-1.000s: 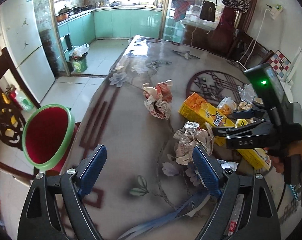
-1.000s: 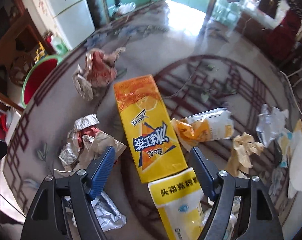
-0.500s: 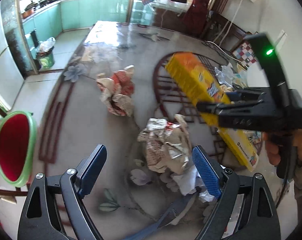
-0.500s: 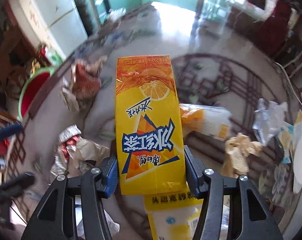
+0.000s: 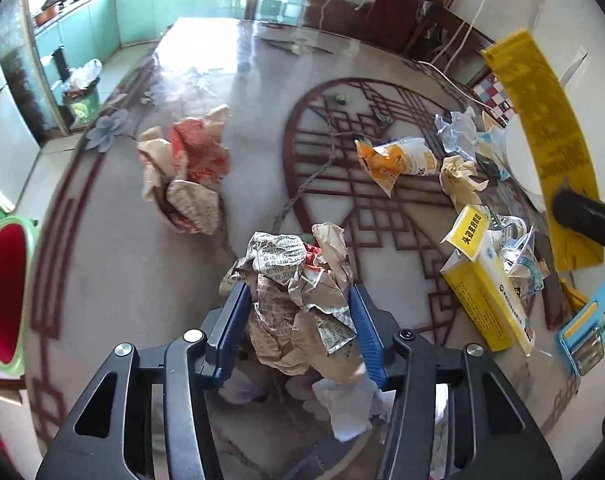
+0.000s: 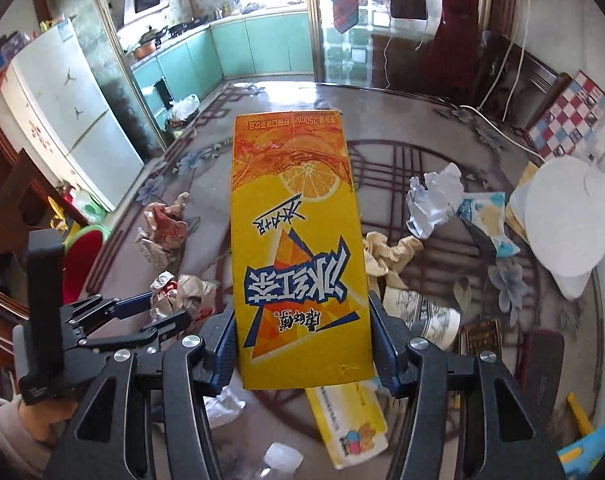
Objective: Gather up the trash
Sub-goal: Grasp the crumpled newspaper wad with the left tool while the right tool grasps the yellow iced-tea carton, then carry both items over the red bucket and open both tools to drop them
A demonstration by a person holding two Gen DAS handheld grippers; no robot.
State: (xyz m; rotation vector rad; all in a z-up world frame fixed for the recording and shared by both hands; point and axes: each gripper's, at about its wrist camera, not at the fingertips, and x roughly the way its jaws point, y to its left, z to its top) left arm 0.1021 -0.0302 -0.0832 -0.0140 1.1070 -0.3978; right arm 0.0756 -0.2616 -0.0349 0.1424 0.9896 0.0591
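My left gripper (image 5: 298, 320) is shut on a crumpled newspaper ball (image 5: 298, 284) on the table; it also shows in the right wrist view (image 6: 182, 292). My right gripper (image 6: 302, 344) is shut on a yellow iced tea carton (image 6: 298, 248) and holds it raised above the table; the carton shows at the right in the left wrist view (image 5: 542, 136). A second crumpled paper wad (image 5: 186, 172) lies further out. A red bin with a green rim (image 5: 2, 292) stands left of the table.
On the table's right lie a yellow box (image 5: 482, 280), an orange snack bag (image 5: 398, 160), a beige paper wad (image 5: 460, 180), a white crumpled wrapper (image 6: 434, 200), a paper cup (image 6: 422, 316) and a white round plate (image 6: 566, 212). A fridge (image 6: 74, 120) stands left.
My left gripper moved forward and closed on the newspaper ball. My right gripper closed on the yellow carton and lifted it off the table.
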